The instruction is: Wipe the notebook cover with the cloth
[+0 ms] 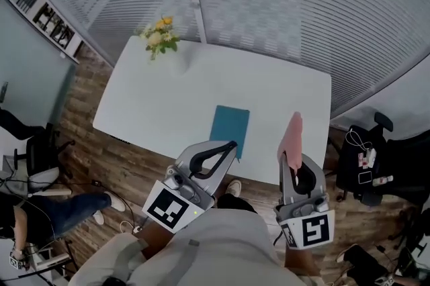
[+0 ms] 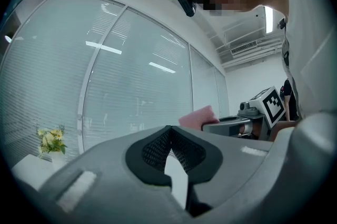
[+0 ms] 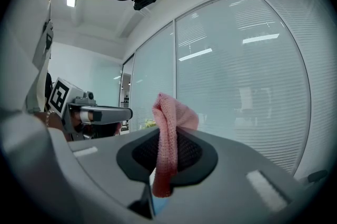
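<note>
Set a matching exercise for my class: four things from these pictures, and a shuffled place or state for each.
1 notebook
2 cloth
3 flowers
4 left tool

A clamped in the right tool
B at the far left corner of the table
C shut, empty
D lying flat on the table

Pairs: 1-D, 2-A, 3-B, 4-C

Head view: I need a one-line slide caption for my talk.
Right hand-held gripper holds a pink knitted cloth near the teal rectangular notebook on the white table; wiping not yet begun.
</note>
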`<state>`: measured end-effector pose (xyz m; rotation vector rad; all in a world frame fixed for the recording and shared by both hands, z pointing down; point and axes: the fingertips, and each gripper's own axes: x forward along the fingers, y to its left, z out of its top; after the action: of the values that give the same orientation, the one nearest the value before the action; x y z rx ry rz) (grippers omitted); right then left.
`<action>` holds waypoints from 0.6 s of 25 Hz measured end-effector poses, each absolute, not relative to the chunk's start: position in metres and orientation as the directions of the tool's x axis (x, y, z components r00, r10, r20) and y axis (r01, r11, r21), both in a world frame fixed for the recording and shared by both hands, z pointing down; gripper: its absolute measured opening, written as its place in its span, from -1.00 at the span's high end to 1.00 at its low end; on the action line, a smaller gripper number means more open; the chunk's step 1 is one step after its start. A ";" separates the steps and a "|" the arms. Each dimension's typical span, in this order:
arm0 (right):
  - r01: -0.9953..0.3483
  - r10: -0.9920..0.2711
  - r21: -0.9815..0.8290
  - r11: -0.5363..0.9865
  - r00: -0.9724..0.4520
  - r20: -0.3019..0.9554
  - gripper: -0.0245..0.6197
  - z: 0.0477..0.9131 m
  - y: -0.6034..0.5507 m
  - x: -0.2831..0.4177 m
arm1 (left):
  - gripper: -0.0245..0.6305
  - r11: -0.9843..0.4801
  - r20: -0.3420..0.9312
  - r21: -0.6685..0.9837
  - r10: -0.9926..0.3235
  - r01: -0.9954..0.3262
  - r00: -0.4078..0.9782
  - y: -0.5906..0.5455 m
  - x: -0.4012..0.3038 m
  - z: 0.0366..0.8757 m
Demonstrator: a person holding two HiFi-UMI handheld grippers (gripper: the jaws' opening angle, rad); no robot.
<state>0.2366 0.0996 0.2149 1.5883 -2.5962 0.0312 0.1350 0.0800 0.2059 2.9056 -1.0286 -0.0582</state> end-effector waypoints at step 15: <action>-0.870 -0.865 0.025 0.492 -0.486 0.121 0.82 0.226 0.040 0.222 | 0.93 -0.760 0.004 0.086 -0.646 -0.644 0.763 0.023 0.128 0.218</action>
<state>0.2225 0.0401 0.2261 1.5250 -2.6108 0.0594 0.1277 0.0228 0.2180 2.8720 -1.0527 -0.0393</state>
